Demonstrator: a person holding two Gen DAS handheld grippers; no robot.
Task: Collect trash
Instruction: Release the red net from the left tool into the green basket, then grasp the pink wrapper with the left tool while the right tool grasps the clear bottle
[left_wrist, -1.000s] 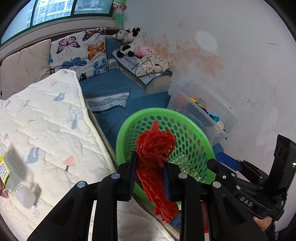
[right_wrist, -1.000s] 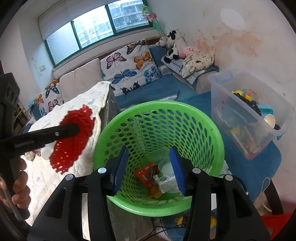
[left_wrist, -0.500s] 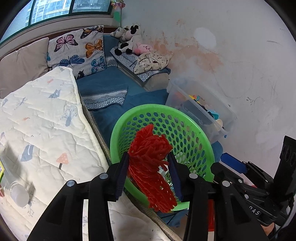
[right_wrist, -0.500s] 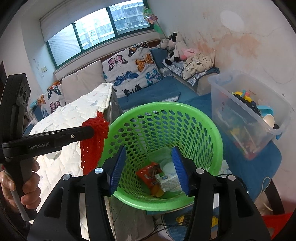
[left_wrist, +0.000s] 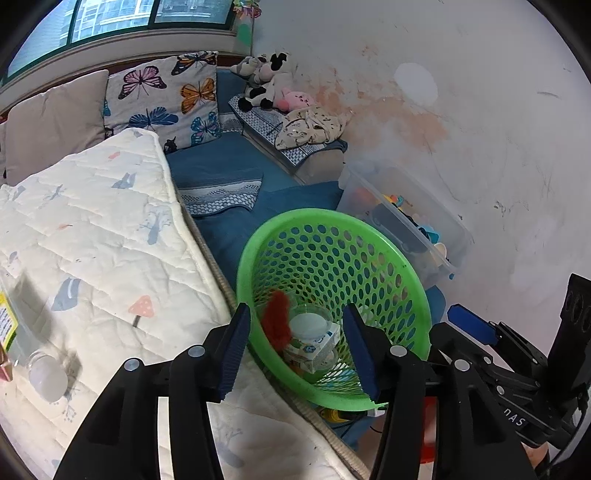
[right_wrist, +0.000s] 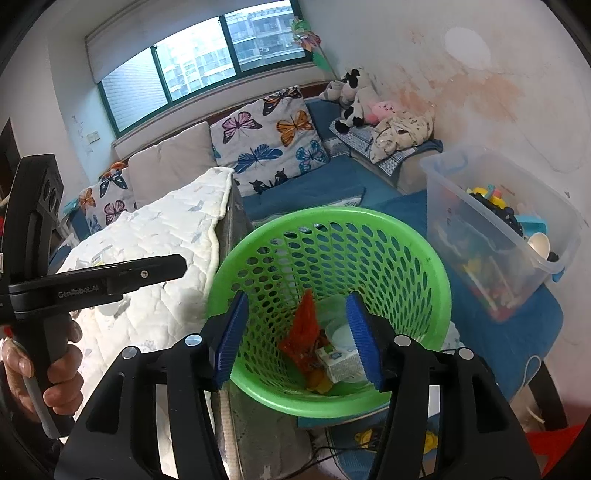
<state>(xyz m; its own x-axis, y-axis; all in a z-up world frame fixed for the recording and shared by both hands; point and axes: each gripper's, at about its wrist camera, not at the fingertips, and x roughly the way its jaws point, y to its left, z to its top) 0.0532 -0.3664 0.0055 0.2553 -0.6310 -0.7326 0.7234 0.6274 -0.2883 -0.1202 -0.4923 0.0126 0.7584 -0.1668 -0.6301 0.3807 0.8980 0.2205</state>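
Left gripper: the left gripper (left_wrist: 295, 347), black with blue ribbed pads, fills the lower middle of the left wrist view; its jaws are opening and nothing is between them, which fits a piece of trash just let go over the basket.
Right gripper: the right gripper (right_wrist: 301, 338) sits low in the right wrist view, aimed into the basket mouth; its jaws are opening too, with nothing held.
Trash: a crumpled red plastic mesh net (left_wrist: 277, 319) lies inside the basket against its left wall, free of both grippers; in the right wrist view the same red net (right_wrist: 304, 328) rests on the other litter.
Basket: the round green perforated plastic basket (left_wrist: 258, 254) stands just beside the mattress edge, probably so that trash can be dropped straight in from the bed.
Other litter: a small white carton (right_wrist: 341, 363) and a clear round cup lid (left_wrist: 308, 323) lie at the bottom.
Still on the bed: a clear bottle with a white cap (left_wrist: 46, 376) lies at the lower left on the white quilted mattress cover (left_wrist: 92, 229); likely the next pickup.
Around: a clear plastic storage bin of toys (right_wrist: 498, 236) is at the right, butterfly-print cushion (right_wrist: 273, 140) and stuffed toys (left_wrist: 266, 85) are at the top.
In the way: nothing blocks the basket mouth; the person's hand (right_wrist: 55, 373) grips the left handle at the lower left.
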